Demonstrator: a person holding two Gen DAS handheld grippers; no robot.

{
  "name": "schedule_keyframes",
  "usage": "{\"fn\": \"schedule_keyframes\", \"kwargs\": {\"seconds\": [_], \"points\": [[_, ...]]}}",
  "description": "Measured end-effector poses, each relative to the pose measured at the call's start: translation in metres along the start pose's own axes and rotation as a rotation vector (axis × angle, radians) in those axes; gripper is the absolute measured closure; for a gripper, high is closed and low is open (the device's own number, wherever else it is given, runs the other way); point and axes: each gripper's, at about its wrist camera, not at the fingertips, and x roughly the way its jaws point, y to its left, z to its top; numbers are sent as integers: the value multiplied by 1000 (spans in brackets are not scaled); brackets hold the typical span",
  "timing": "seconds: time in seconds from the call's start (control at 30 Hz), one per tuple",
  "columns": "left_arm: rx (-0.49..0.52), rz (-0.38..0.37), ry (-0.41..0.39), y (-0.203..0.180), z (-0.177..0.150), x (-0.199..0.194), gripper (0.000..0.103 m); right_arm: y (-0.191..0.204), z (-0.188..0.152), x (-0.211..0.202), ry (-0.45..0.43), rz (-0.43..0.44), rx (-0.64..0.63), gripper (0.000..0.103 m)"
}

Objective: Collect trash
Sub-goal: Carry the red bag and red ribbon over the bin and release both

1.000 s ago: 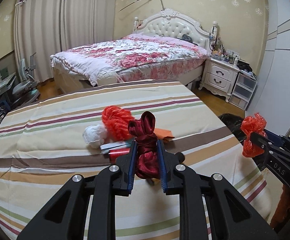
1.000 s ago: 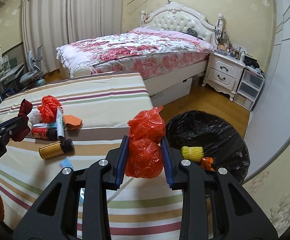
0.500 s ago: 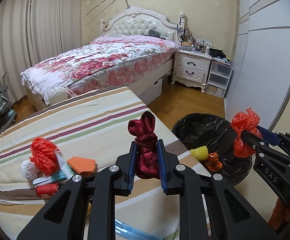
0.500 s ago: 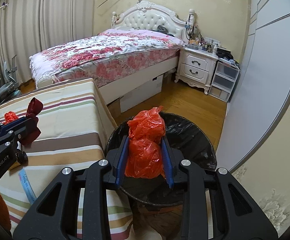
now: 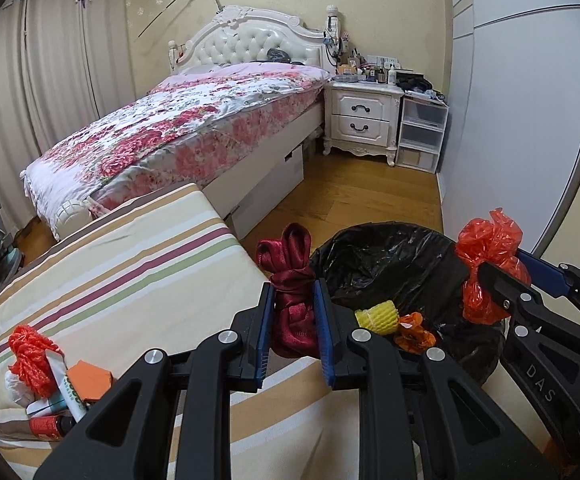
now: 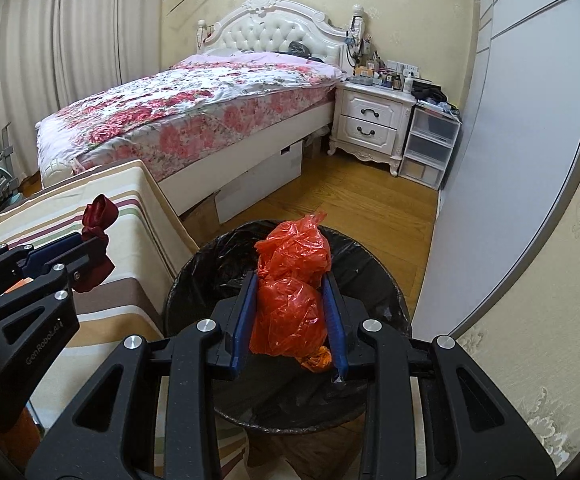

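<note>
Only left view shows yellow foam net (image 5: 377,313) inside bin (image 5: 378,256).

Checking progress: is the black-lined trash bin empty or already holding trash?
Holding trash: the black-lined trash bin contains a yellow foam net and an orange wrapper.

A striped tablecloth-covered table (image 5: 130,264) fills the lower left, with an orange mesh ball (image 5: 30,350), orange paper (image 5: 90,378) and tubes at its lower-left corner.
</note>
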Motion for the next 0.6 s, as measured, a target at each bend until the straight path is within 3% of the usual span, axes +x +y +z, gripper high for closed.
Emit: {"fn": "schedule_keyframes", "kwargs": {"seconds": [0.5,0.6], "points": [[72,29,8,-24,14,25,82,-15,4,24,22,-19,50,71],[92,37,-4,-29,16,25,78,-17,4,26,19,-22,56,70]]}}
